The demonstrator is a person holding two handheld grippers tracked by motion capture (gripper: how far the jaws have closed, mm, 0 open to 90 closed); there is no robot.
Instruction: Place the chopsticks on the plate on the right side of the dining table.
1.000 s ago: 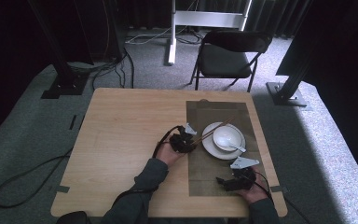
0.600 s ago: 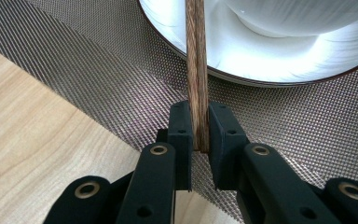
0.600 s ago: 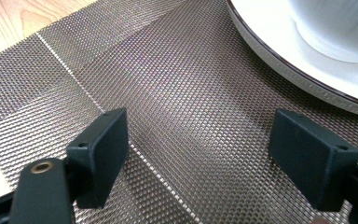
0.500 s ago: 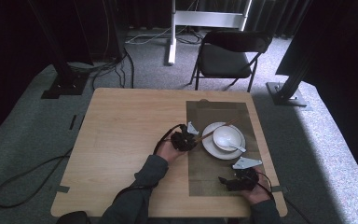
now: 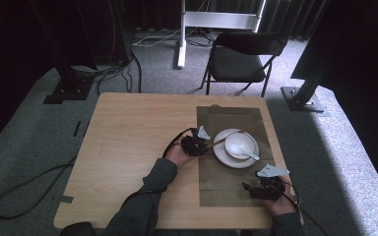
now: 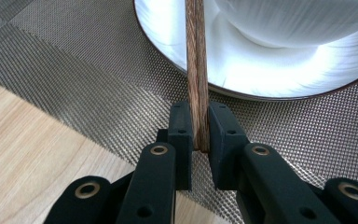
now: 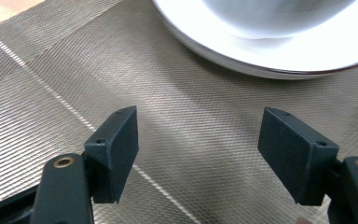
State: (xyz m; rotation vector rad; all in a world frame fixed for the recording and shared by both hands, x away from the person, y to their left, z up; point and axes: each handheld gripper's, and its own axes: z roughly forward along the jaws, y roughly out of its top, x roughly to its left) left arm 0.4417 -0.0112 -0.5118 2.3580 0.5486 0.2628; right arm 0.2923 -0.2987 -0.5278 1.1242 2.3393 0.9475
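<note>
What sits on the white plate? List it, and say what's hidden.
On the white plate stand a white bowl holding a white spoon, with wooden chopsticks lying across the rim. The plate's middle is covered by the bowl.

high view looks down on the table [image 5: 128, 147] from afar; both gripper views sit close, sharing the plate [image 6: 242, 70].

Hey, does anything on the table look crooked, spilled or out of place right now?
Nothing spilled or broken. The chopsticks lie slanted across the plate rim, one end clamped in the left gripper. Bowl and spoon sit upright on the plate.
</note>
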